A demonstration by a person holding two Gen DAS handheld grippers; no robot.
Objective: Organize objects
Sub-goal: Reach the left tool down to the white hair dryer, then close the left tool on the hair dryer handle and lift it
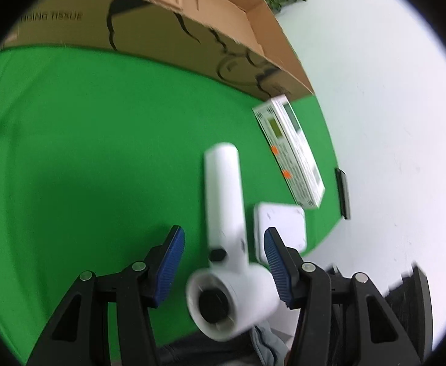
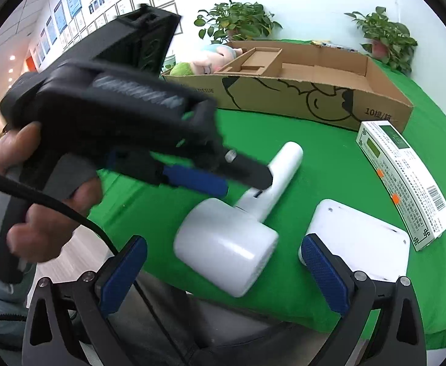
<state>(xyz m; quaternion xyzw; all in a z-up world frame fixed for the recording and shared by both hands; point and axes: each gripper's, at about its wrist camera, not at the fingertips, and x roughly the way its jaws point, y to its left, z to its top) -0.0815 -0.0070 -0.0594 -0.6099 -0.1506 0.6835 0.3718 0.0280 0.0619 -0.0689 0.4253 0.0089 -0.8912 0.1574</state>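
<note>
In the right wrist view, the far left of the frame shows the person's hand (image 2: 40, 189) around the handle of the left gripper (image 2: 241, 180), which reaches toward the centre of the picture. Its blue pads (image 2: 192, 180) stand apart, on both sides of the white hair dryer (image 2: 241, 228), and they hold nothing. The dryer lies on the green tablecloth (image 2: 329, 158) in the middle of the frame, its handle pointing to the upper right. In the left wrist view the same dryer (image 1: 226, 213) sits between the spread fingers at lower centre; the right pad is very near its barrel, but contact I cannot tell.

The right gripper (image 2: 223, 274) at the bottom is wide open and empty. Right of the dryer lies a flat white device (image 2: 363, 235), and further right a long white printed box (image 2: 406, 183). The cardboard box (image 2: 284, 91) stands across the upper centre.
</note>
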